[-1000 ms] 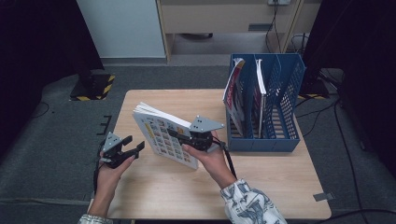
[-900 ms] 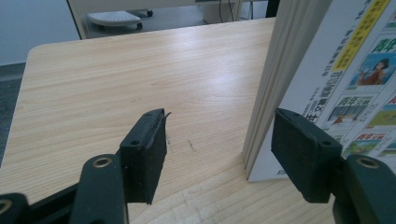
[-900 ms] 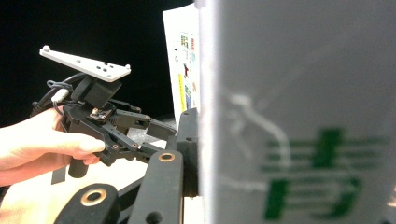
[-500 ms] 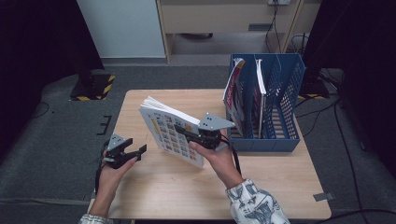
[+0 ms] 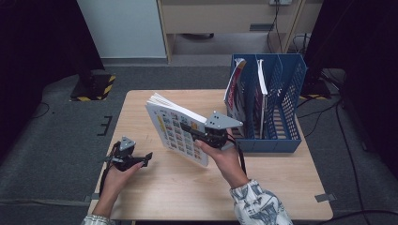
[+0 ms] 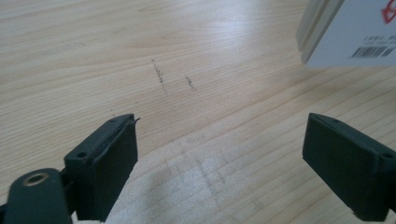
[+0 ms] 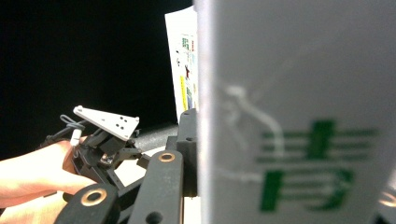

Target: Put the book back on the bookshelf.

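Grey carpet and dark edges surround a pale wooden table (image 5: pixel 178 187) that sits in the middle of the high view. Toward the right of that frame, a blue file rack (image 5: pixel 286 117) stands on the table with a few magazines upright in its left slots. Just left of the rack, at the centre of the frame, a thick book (image 5: pixel 176 131) with a colourful grid on its cover is held tilted above the tabletop. The right gripper (image 5: pixel 199 136) is clamped on the book's lower right part; in the right gripper view the book's white cover (image 7: pixel 299 112) rises close on the right side of the frame. At the lower left of the high view, the left gripper (image 5: pixel 148 157) hangs over the table's left edge, its jaws having just been opening, now spread wide with nothing between them, only bare wood (image 6: pixel 210 93) beneath.
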### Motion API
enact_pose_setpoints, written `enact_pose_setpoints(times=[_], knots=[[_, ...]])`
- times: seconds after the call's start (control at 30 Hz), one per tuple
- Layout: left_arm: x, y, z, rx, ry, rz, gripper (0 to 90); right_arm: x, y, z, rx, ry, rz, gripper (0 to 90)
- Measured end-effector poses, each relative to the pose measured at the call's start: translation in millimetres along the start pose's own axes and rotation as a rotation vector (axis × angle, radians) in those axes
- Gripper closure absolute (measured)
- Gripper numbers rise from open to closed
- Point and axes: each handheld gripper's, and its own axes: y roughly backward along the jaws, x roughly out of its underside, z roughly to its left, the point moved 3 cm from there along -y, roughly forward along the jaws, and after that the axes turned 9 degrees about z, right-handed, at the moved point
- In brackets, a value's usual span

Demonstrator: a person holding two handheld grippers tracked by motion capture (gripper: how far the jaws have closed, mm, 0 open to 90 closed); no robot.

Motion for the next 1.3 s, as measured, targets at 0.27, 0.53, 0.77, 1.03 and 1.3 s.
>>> enact_pose_setpoints(times=[0.27,0.53,0.77,1.03,1.3], knots=[[5.1,-10.5,0.4,-0.023,0.033,0.069,1.9,-1.0,5.0,-2.8,0.012,0.000,-0.006,73.9],[7.1,-13.1,1.6,-0.034,0.048,0.091,2.8,-3.1,11.7,-4.4,0.018,-0.002,-0.009,73.9],[9.3,-17.8,1.4,-0.050,0.046,0.117,3.1,-3.7,24.4,-8.6,0.027,-0.007,-0.009,73.9],[10.5,-19.7,1.0,-0.051,0.034,0.130,3.1,-2.8,34.5,-13.9,0.040,-0.001,0.001,74.0],[11.1,-21.0,0.5,-0.046,0.039,0.128,2.4,1.2,46.7,-19.0,0.043,-0.010,0.005,73.9]])
